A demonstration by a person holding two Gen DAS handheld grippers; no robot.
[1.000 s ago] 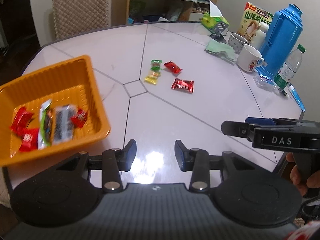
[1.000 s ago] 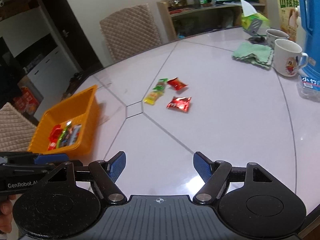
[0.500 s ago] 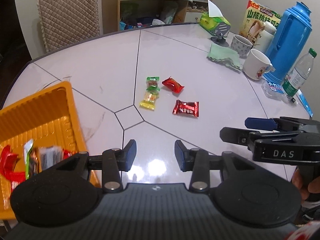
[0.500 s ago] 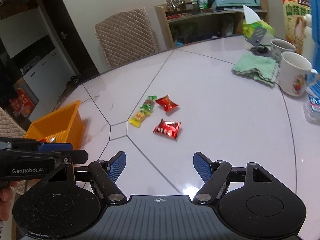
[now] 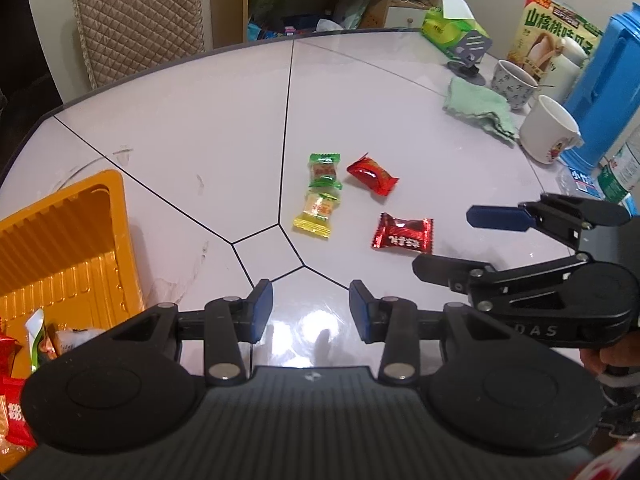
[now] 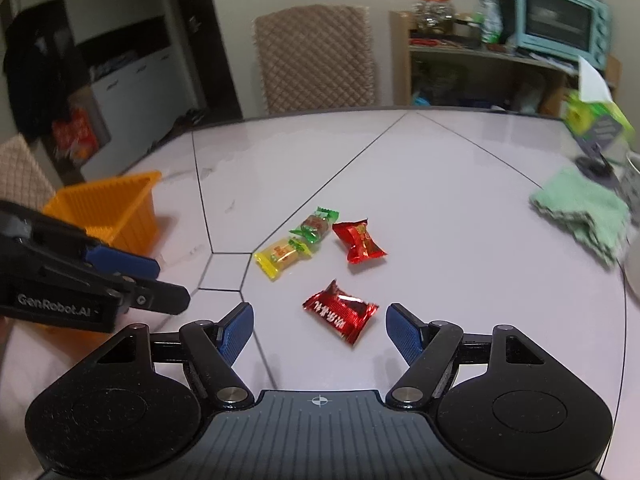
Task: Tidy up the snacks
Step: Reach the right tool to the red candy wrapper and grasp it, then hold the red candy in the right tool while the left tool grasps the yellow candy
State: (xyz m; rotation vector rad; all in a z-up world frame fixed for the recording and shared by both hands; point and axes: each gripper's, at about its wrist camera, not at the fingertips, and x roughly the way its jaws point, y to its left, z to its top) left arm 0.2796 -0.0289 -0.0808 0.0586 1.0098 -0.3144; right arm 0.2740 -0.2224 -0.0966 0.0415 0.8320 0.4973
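Four loose snacks lie mid-table: a green one [image 5: 325, 170], a yellow one [image 5: 316, 216], a bright red one [image 5: 372, 174] and a dark red packet [image 5: 403, 234]. The orange tray [image 5: 60, 240] at the left holds several wrapped snacks in its near corner. My left gripper [image 5: 311, 310] hangs open and empty over bare table, short of the yellow snack. My right gripper [image 6: 320, 324] is wide open, and the dark red packet [image 6: 340, 314] lies on the table just ahead between its fingers, untouched. The right gripper [image 5: 444, 242] also shows beside that packet in the left wrist view.
At the right edge are a green cloth [image 5: 478, 110], two mugs [image 5: 550, 134], a blue thermos [image 5: 604, 88], a water bottle and a cereal box [image 5: 556, 32]. A tissue box [image 5: 452, 26] sits farther back. A quilted chair [image 6: 316, 56] stands beyond the table.
Both grippers have moved in toward the loose snacks, and the tray has slid to the left edge of the left wrist view. The right gripper has rolled and come down close to the dark red packet.
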